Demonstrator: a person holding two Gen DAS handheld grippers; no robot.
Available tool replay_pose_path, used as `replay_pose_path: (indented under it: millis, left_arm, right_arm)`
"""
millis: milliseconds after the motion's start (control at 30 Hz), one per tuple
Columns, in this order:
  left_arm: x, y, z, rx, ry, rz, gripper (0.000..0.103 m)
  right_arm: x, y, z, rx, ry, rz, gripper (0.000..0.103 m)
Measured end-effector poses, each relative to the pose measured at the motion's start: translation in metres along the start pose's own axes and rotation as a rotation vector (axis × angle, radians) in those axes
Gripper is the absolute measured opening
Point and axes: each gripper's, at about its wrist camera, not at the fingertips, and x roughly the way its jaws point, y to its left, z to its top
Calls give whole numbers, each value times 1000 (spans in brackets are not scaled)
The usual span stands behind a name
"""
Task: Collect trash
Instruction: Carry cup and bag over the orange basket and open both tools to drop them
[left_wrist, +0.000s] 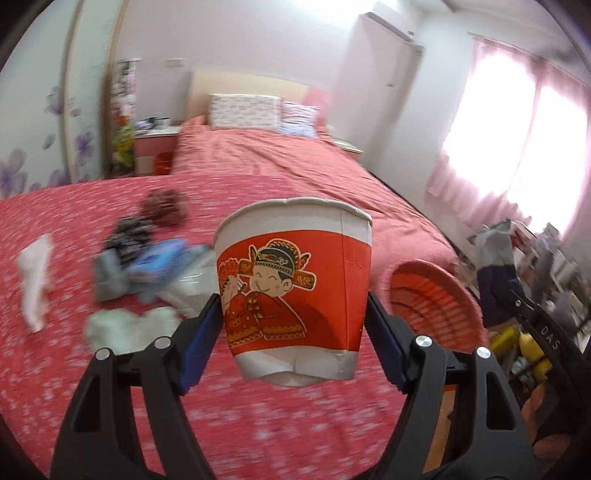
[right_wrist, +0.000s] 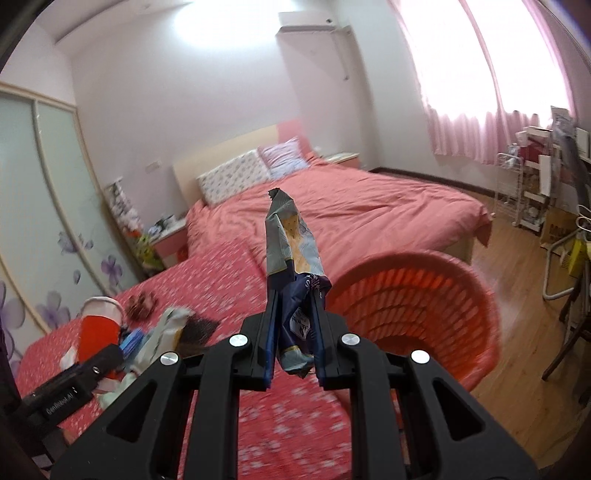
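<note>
My left gripper (left_wrist: 291, 306) is shut on a red and white paper cup (left_wrist: 295, 280) with a cartoon figure, held upright above the red patterned cloth (left_wrist: 221, 424). My right gripper (right_wrist: 295, 325) is shut on a crumpled grey and blue snack wrapper (right_wrist: 291, 251) that sticks up between the fingers. An orange plastic basket (right_wrist: 417, 302) stands just right of the right gripper; it also shows in the left wrist view (left_wrist: 436, 299). The right gripper with the wrapper (left_wrist: 495, 266) shows at the right of the left wrist view. The cup (right_wrist: 98, 325) shows at the left of the right wrist view.
A pile of trash (left_wrist: 147, 258) lies on the cloth to the left: wrappers, a white tissue (left_wrist: 35, 280), dark crumpled bits (left_wrist: 164, 206). A bed with a red cover (right_wrist: 351, 206) lies behind. Cluttered shelves (right_wrist: 535, 184) and a chair (right_wrist: 576, 295) stand at the right on the wood floor.
</note>
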Motion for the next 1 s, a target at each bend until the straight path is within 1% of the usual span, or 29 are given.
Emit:
replay_pose_path:
  millis: [133, 267, 367, 533, 667, 767, 867, 933, 1000]
  left_arm:
    - [20, -44, 4, 58, 21, -73, 74]
    - [45, -85, 5, 121, 36, -142, 74]
    - [65, -111, 5, 153, 58, -190, 74]
    - [99, -140, 3, 193, 103, -249, 74]
    - [124, -155, -1, 210, 144, -275, 74]
    - [142, -164, -4, 217, 168, -278, 74]
    - [156, -168, -6, 218, 193, -270, 74]
    - [165, -167, -7, 217, 210, -259, 76]
    - [171, -165, -9, 208, 224, -249, 80]
  right_arm:
    - [0, -28, 7, 37, -31, -42, 16]
    - [10, -50, 8, 71, -38, -76, 16]
    - [20, -63, 7, 99, -33, -88, 16]
    - [33, -88, 6, 145, -23, -92, 16]
    - [41, -101, 5, 164, -17, -107, 16]
    - [48, -114, 8, 183, -10, -109, 16]
    - [53, -116, 7, 198, 1, -107, 17]
    - [54, -117, 6, 207, 9, -100, 17]
    - [54, -119, 5, 215, 15, -100, 20]
